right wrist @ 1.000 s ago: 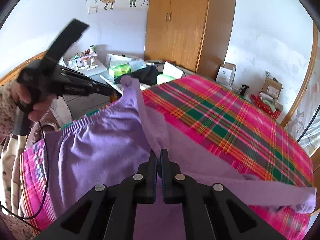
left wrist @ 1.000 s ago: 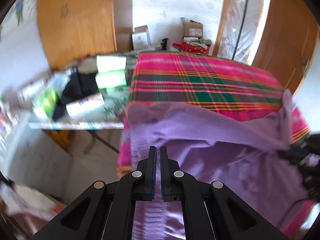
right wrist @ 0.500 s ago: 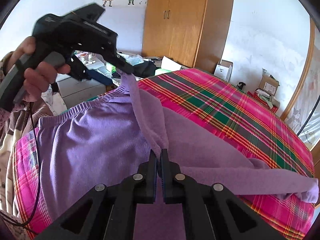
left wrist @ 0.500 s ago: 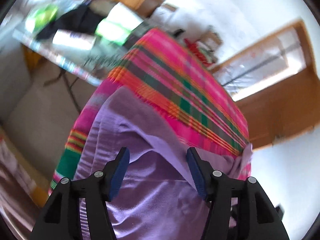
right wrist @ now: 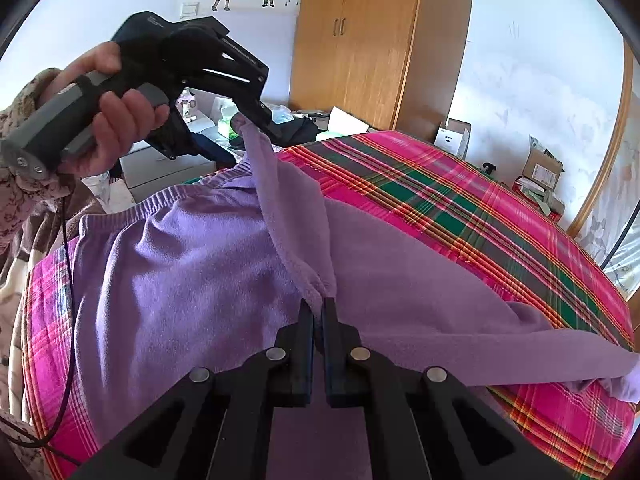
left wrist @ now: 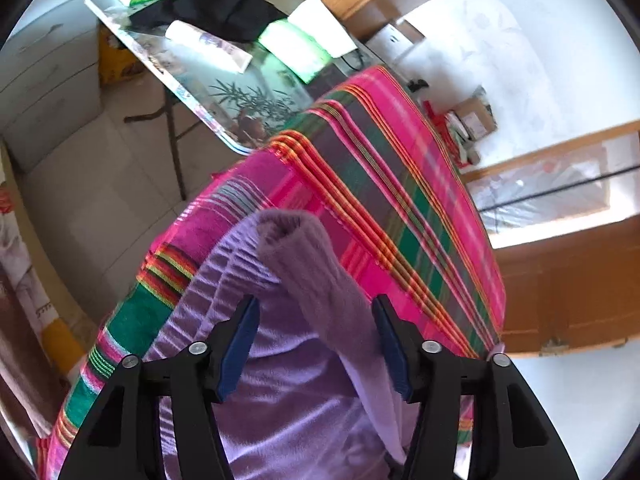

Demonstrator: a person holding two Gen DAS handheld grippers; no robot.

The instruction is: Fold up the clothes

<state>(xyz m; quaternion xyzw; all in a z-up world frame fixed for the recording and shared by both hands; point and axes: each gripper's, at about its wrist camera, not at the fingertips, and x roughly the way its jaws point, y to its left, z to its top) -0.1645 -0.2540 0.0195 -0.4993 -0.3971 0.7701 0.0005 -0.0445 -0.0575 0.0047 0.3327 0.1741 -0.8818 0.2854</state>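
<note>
sleeve fold half made, one end let go

left wrist view: left gripper (left wrist: 316, 340) spread wide at the bottom of the frame, blue pads (left wrist: 240, 344) well apart and clasping nothing. purple sweater (left wrist: 288, 400) laid below and between them, ribbed hem bunched at centre left. sleeve (left wrist: 316, 276) running up through the gap as a soft rolled tube, cuff end curled at mid-frame, seemingly free of both pads. probably opened to drop the cuff onto the body of the garment. plaid bedcover (left wrist: 400, 200) beneath, pink, green and orange stripes, flat woven and taut. glass-topped table (left wrist: 224, 92) at upper left, cluttered with a black cloth and green packets.

right wrist view: right gripper (right wrist: 318, 316) pressed together at bottom centre, pinching a fold of the sleeve (right wrist: 296, 224) where it meets the sweater (right wrist: 180, 272); likely kept as an anchor so the fold line holds. sleeve drawn up from the pinch to the upper left, cuff just at the tips of the left gripper (right wrist: 264, 120), gripped in a hand (right wrist: 116, 120) at left; from here, cannot tell whether the cuff touches a pad. fleecy, napped knit, ribbed along the hem at left. other sleeve trailing to the lower right edge over the plaid bedcover (right wrist: 480, 208). wooden wardrobe (right wrist: 376, 40) at top centre.
</note>
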